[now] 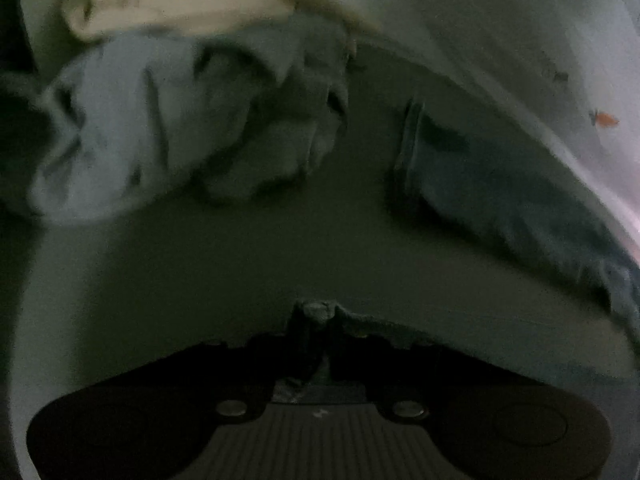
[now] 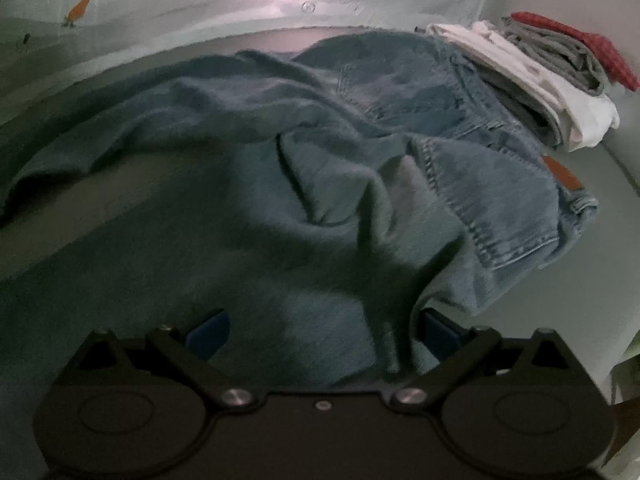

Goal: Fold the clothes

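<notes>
A pair of blue jeans (image 2: pixel 320 152) lies crumpled across the pale surface, its waistband with a brown leather patch at the right. My right gripper (image 2: pixel 324 332) is open, its blue pads (image 2: pixel 208 336) spread wide over a jeans leg right below it. In the dim left wrist view my left gripper (image 1: pixel 320 320) is shut on a bunched edge of the jeans (image 1: pixel 520 208); denim runs off to the right from it. A crumpled light blue garment (image 1: pixel 160 128) lies at the upper left.
A stack of folded clothes (image 2: pixel 540 72), white, grey and red, sits at the far right beside the jeans. A cream patterned cloth (image 1: pixel 172 4) lies beyond the light blue garment. A sheet with carrot prints (image 2: pixel 80 8) covers the background.
</notes>
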Demonstrator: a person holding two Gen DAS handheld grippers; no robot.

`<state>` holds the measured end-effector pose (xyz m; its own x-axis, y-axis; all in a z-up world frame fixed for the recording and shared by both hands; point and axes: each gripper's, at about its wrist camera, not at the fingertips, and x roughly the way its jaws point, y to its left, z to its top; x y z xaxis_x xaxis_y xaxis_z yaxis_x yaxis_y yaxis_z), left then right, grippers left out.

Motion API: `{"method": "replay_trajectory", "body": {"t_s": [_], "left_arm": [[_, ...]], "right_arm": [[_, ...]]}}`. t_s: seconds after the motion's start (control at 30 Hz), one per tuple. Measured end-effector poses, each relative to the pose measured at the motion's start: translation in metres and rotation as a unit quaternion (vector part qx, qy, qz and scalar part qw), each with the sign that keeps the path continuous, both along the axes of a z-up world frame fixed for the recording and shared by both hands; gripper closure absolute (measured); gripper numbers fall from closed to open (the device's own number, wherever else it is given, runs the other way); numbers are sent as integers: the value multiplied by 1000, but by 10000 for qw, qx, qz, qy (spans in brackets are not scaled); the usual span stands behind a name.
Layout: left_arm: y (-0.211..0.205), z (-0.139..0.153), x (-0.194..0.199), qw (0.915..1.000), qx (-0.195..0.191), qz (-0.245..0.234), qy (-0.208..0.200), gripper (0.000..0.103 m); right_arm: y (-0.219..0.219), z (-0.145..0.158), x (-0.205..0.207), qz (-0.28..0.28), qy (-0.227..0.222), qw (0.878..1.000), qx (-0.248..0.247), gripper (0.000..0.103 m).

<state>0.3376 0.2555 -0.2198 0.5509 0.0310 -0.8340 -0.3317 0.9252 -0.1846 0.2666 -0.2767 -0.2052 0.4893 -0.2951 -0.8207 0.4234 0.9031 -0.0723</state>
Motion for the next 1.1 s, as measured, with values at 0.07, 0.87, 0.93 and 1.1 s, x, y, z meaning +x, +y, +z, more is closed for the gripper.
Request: {"method": "replay_trajectory", "body": {"t_s": [0.07, 0.87, 0.93, 1.1], "left_arm": [[-2, 12, 13, 9996, 160, -10, -221, 94], [-119, -7, -22, 9976, 89, -25, 684, 29], [-140, -14, -34, 9964, 54, -141, 836, 28], [-184, -31, -54, 9921, 541, -384, 1062, 15]], "right_arm": [[-3, 6, -2, -14, -113, 9999, -45, 1], [-179, 1, -84, -2188, -1199, 9602, 1259, 1], [-202, 0, -83, -2307, -1300, 9550, 1336, 3], [-249, -5, -69, -2510, -1184, 9525, 1256, 16]]}}
